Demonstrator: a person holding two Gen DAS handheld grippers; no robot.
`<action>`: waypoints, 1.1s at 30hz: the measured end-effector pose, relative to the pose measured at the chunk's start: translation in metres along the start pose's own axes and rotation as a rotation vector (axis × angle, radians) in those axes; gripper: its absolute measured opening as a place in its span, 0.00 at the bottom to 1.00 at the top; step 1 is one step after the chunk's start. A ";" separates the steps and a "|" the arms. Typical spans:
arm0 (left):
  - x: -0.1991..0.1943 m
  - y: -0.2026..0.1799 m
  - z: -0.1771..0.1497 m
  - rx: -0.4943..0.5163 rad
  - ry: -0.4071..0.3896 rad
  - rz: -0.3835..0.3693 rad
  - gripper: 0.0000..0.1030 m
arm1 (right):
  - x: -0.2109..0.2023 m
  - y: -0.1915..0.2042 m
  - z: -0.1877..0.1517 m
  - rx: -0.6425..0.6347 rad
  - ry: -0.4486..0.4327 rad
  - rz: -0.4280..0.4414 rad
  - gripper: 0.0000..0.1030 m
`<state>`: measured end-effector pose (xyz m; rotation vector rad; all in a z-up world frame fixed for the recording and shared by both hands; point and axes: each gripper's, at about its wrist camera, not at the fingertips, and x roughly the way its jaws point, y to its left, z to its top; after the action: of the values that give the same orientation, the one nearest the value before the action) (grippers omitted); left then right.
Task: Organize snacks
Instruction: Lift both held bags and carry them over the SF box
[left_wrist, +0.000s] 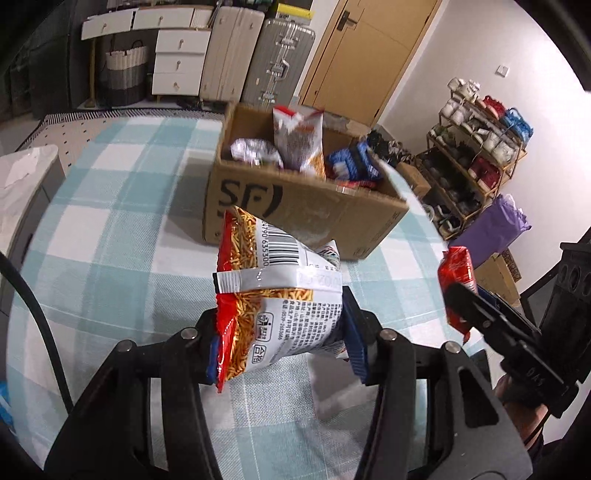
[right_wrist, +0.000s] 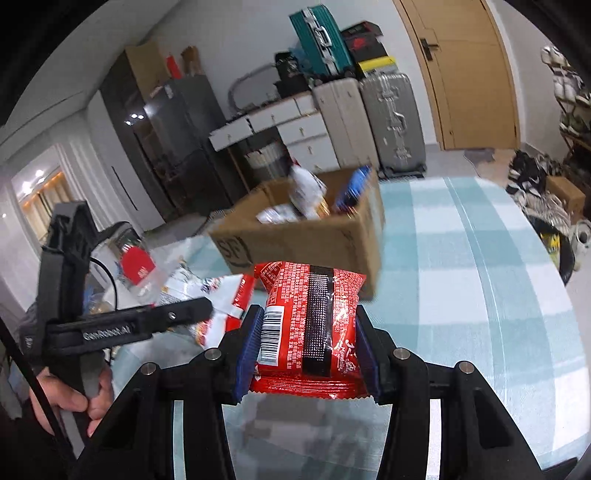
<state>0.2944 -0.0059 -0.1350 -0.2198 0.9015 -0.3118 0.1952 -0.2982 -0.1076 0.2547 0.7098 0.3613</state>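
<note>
between the left gripper (left_wrist: 284, 332) jaws, noodle-snack bag (left_wrist: 273, 295) upright, long axis vertical

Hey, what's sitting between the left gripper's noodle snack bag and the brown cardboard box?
Nothing: in the left wrist view only bare checked tablecloth shows between the white-and-red noodle snack bag and the brown cardboard box.
</note>
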 end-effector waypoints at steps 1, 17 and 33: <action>-0.006 0.000 0.003 0.002 -0.008 -0.005 0.47 | -0.005 0.003 0.004 -0.002 -0.009 0.009 0.47; -0.111 -0.004 0.072 0.059 -0.135 -0.047 0.47 | -0.058 0.056 0.083 -0.057 -0.094 0.133 0.47; -0.138 -0.020 0.180 0.121 -0.202 0.012 0.47 | -0.074 0.086 0.186 -0.178 -0.149 0.074 0.47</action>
<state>0.3539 0.0348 0.0804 -0.1316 0.6818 -0.3251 0.2485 -0.2698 0.1016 0.1379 0.5191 0.4685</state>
